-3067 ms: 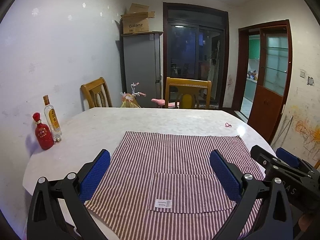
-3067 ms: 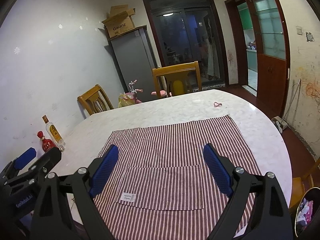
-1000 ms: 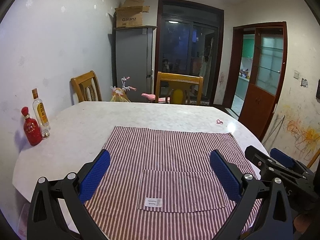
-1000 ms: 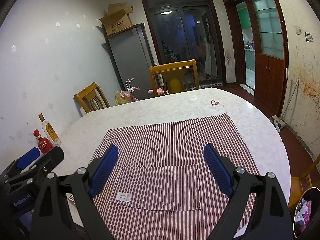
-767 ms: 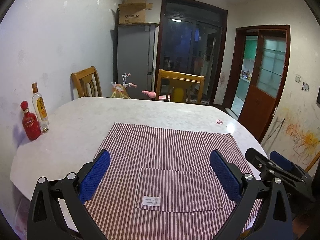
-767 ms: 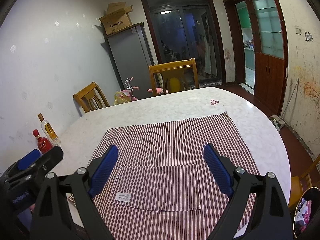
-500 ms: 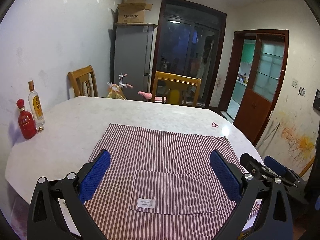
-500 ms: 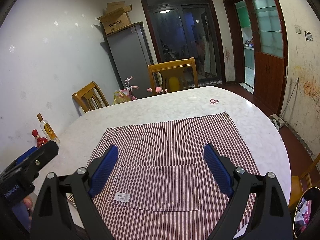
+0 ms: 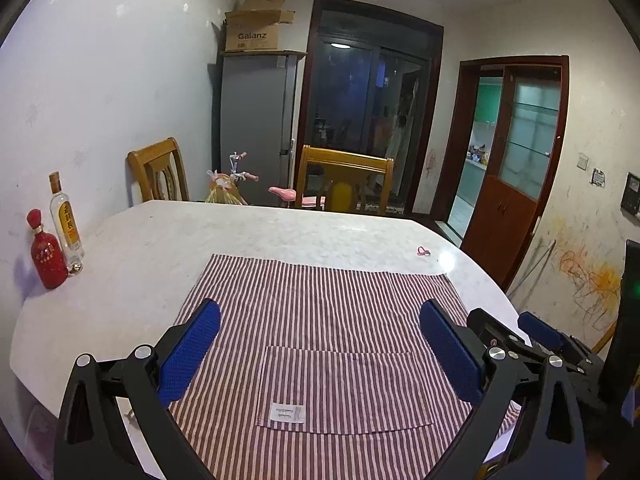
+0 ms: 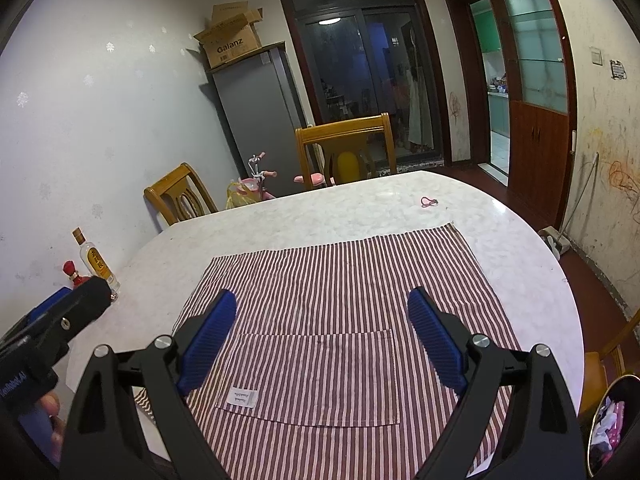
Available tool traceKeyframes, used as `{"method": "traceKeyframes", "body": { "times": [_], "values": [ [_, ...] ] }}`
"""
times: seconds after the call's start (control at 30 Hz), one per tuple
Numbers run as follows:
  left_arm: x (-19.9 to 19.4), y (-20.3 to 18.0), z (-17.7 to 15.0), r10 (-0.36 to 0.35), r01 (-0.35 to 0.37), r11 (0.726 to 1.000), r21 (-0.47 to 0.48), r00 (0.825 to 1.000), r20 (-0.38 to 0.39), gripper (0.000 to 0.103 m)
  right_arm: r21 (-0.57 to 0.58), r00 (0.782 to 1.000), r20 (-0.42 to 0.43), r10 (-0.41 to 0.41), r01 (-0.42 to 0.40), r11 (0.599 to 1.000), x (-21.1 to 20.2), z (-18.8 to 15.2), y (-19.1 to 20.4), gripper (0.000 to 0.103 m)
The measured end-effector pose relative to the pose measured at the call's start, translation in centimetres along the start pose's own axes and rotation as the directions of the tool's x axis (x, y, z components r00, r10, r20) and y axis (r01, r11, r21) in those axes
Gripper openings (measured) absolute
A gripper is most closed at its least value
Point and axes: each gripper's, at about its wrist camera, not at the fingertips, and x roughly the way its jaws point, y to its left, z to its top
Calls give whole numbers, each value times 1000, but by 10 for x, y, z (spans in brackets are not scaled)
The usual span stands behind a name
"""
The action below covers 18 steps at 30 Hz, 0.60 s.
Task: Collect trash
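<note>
Two claws, left claw [image 9: 316, 354] and right claw [image 10: 320, 338], hover released and empty above the striped cloth [image 9: 332, 320], poised to start. Likely trash: small pink scrap [image 10: 429, 201] far across the tabletop [image 10: 320, 216]; bin [image 10: 608, 428] waits right of it.

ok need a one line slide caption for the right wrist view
Open right gripper poised over a striped cloth on a marble table, trash bin at lower right.

Small pink scrap [image 10: 429, 201] flat on bare marble, upper right of frame; bin with trash [image 10: 610, 424] at lower right corner.
</note>
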Motion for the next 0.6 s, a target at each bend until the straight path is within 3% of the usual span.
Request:
{"method": "traceKeyframes", "body": {
  "times": [0.27,0.47,0.6],
  "values": [
    [-8,1,3,-28,28,1000,0,998,52,97,-4,1000,-7,0,0,1000,2,1,1,87],
    [-8,-1,3,24,-27,999,33,998,64,97,-5,1000,-7,-1,1,1000,3,1,3,87],
    [-7,1,4,23,-24,999,30,999,47,97,-6,1000,-10,-3,3,1000,3,1,3,87]
  ]
}}
